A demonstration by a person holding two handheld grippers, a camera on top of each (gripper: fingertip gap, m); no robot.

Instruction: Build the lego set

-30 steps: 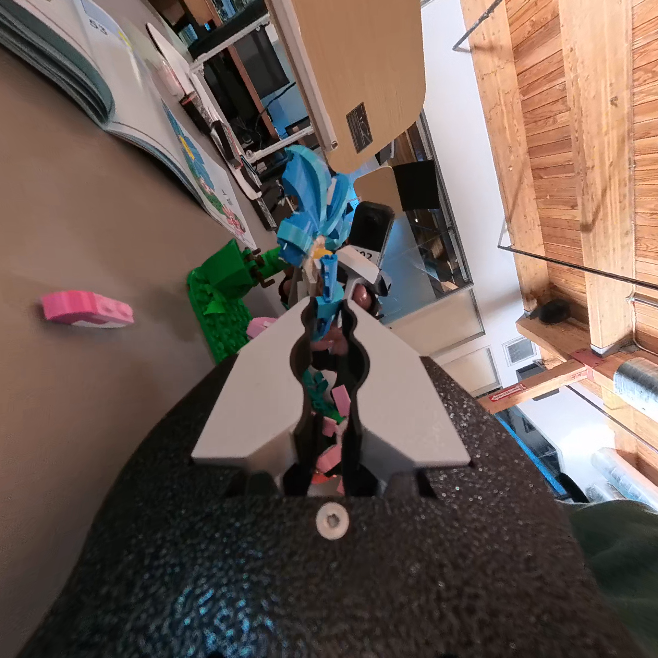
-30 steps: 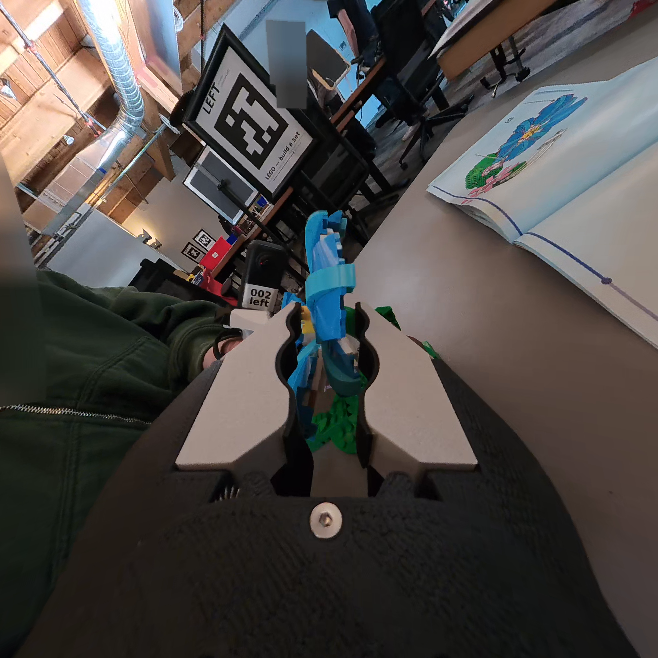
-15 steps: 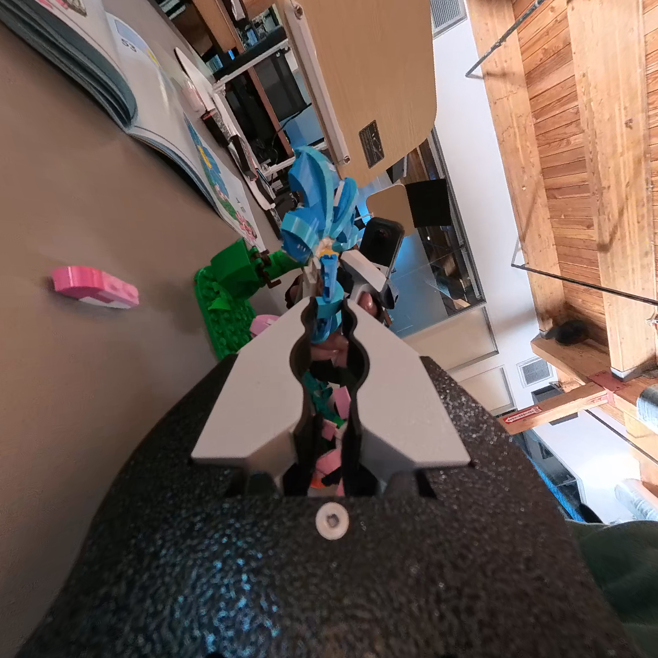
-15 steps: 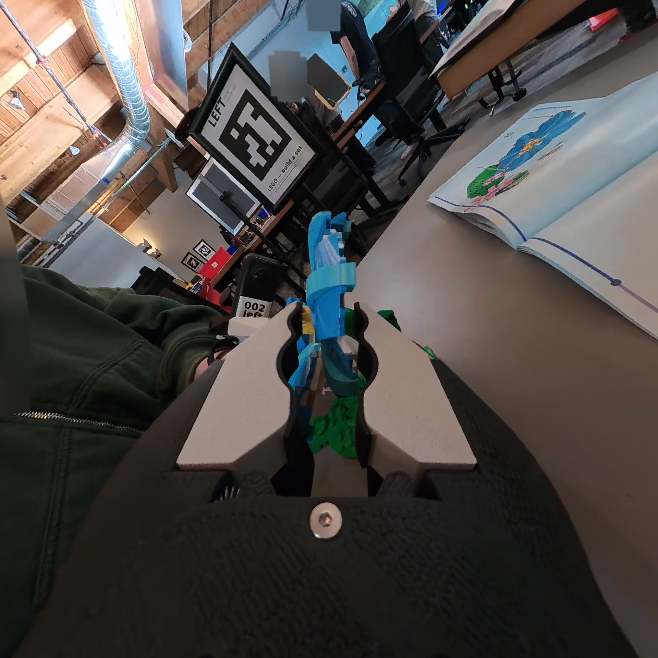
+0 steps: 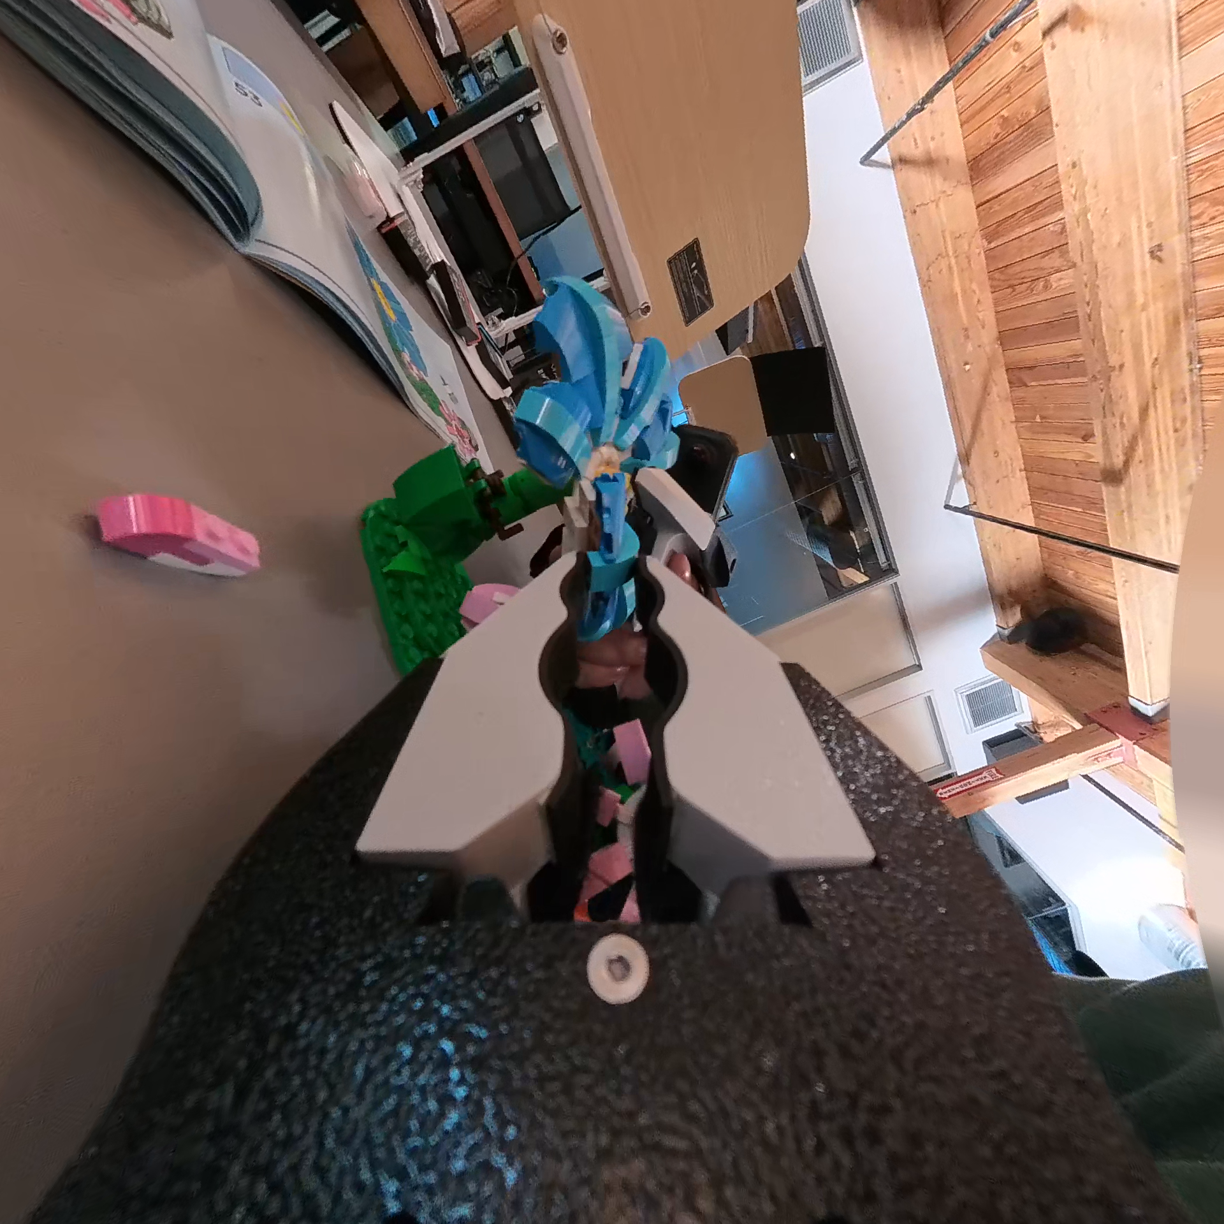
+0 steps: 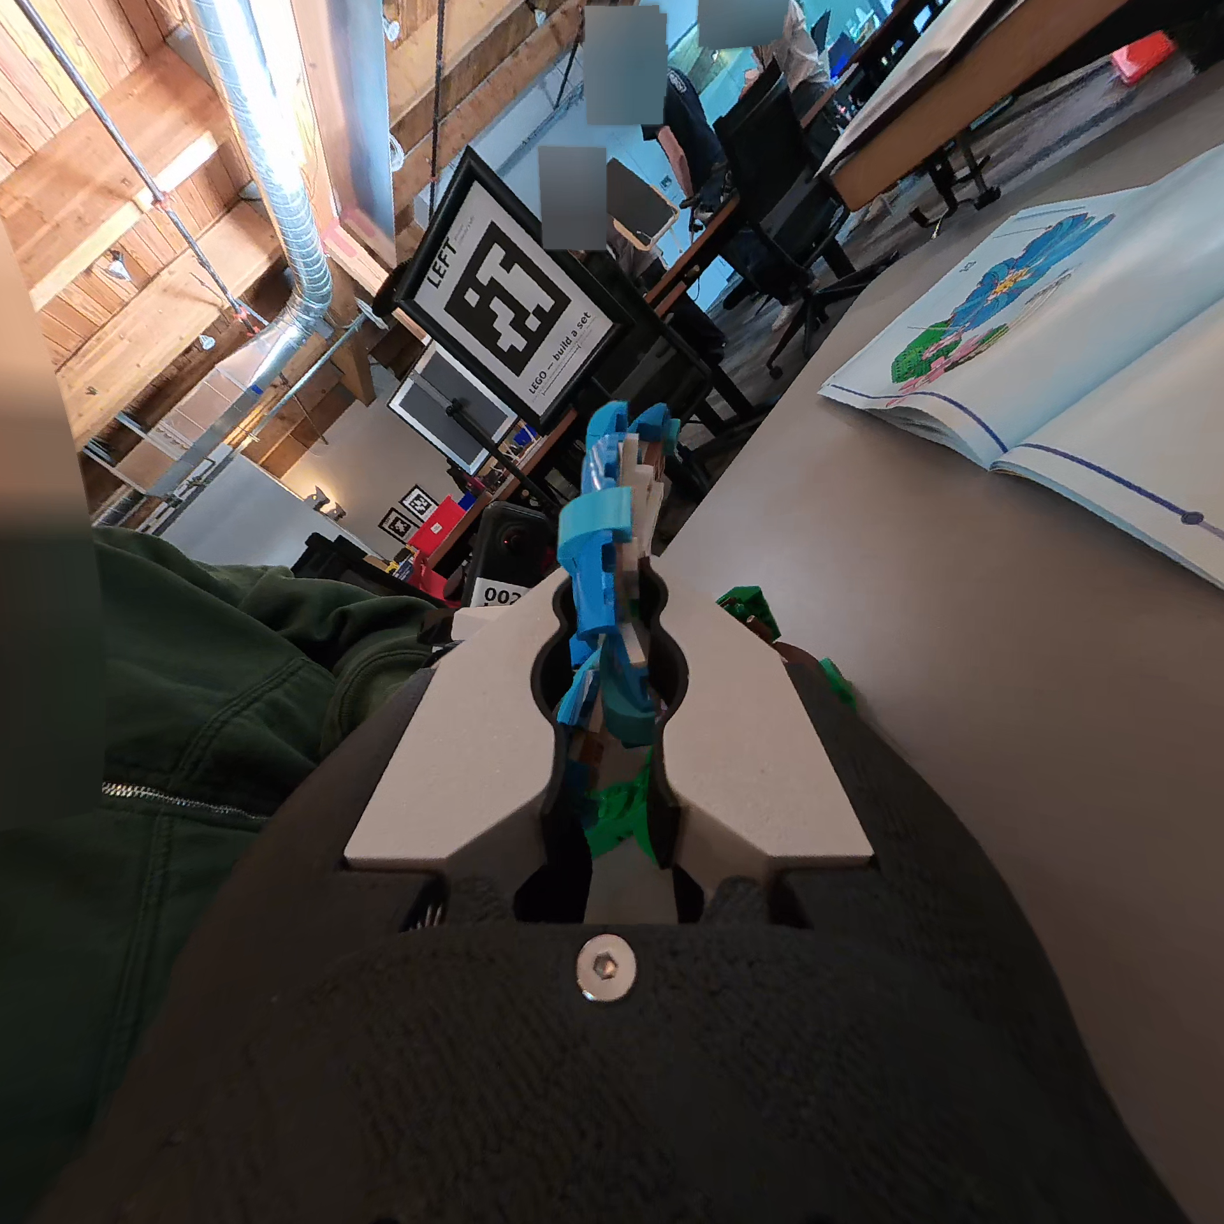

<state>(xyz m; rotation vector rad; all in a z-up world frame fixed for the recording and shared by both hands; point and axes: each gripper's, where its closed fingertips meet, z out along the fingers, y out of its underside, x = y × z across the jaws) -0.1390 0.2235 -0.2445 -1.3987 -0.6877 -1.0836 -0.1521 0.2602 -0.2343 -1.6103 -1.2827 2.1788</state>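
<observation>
A blue lego flower [image 5: 589,424] with a white and yellow centre stands on a green stem over a green studded base [image 5: 410,596]. My left gripper [image 5: 612,573] is shut on a lower blue petal of the flower. My right gripper [image 6: 612,589] is shut on the flower [image 6: 596,530] from the opposite side; it shows beyond the flower in the left wrist view [image 5: 669,523]. A loose pink piece [image 5: 175,540] lies on the table to the left. Pink and teal pieces [image 5: 616,795] show in the gap between my left fingers.
An open instruction booklet [image 5: 218,165] lies on the brown table [image 5: 132,728] beyond the flower, also in the right wrist view [image 6: 1060,371]. A person's green sleeve [image 6: 218,695] is at the left. A framed marker sign [image 6: 510,298] and desks stand behind. The left gripper's tips are roughly 4 cm from the right gripper's. The loose pink piece [image 5: 175,540] lies around 9 cm away from my left fingertips.
Both grippers keep their hold on the flower. The views have tilted slightly, and the flower has turned a little in the right wrist view, showing more white parts.
</observation>
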